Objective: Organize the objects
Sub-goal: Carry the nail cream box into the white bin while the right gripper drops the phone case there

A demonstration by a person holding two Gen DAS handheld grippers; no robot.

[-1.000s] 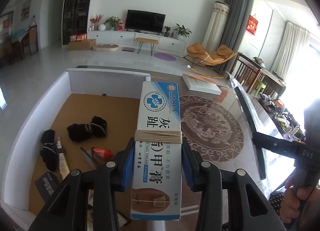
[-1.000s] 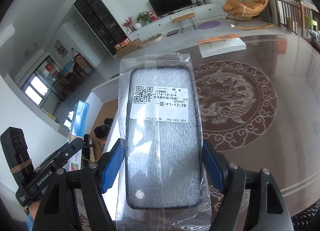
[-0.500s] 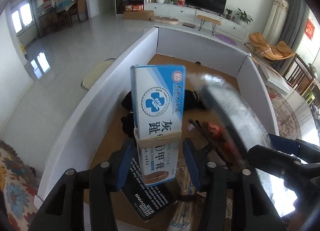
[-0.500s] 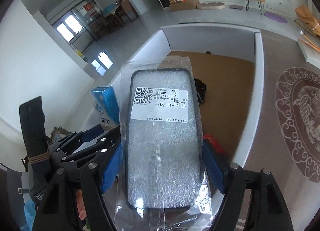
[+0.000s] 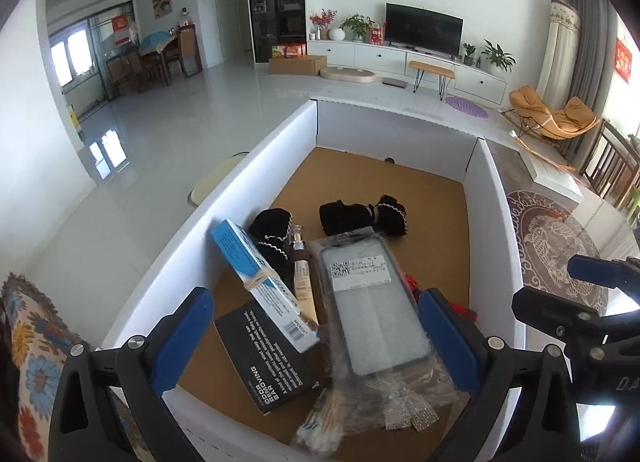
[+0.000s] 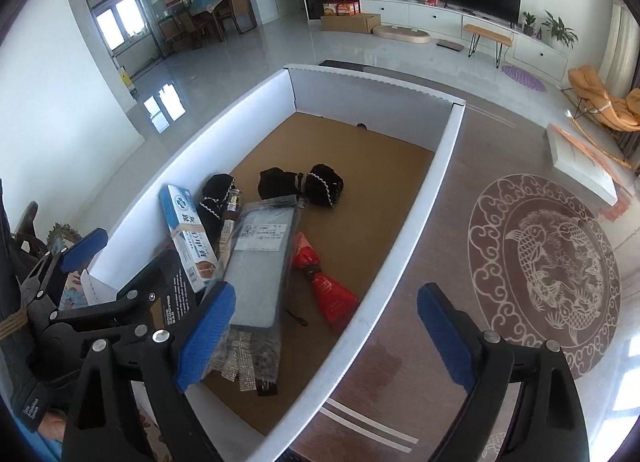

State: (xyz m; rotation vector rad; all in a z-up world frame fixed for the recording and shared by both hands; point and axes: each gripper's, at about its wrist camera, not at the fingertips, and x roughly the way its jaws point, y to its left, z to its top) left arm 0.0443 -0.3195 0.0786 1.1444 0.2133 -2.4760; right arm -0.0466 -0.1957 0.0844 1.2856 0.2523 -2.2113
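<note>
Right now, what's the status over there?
Left gripper and right gripper open, jaws just opened. Blue box, bagged phone case lie in white bin. Nothing blocking.

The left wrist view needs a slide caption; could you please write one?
Open left gripper above the white box, the blue carton and bagged phone case lying inside.

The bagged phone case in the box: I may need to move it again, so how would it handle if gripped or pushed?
The phone case is thin and flat, so probably light, and may flex if squeezed. Its clear plastic bag looks loose and glossy, so pads might slip on it. It lies slanted on other items in the box, so a push would likely slide it.
</note>
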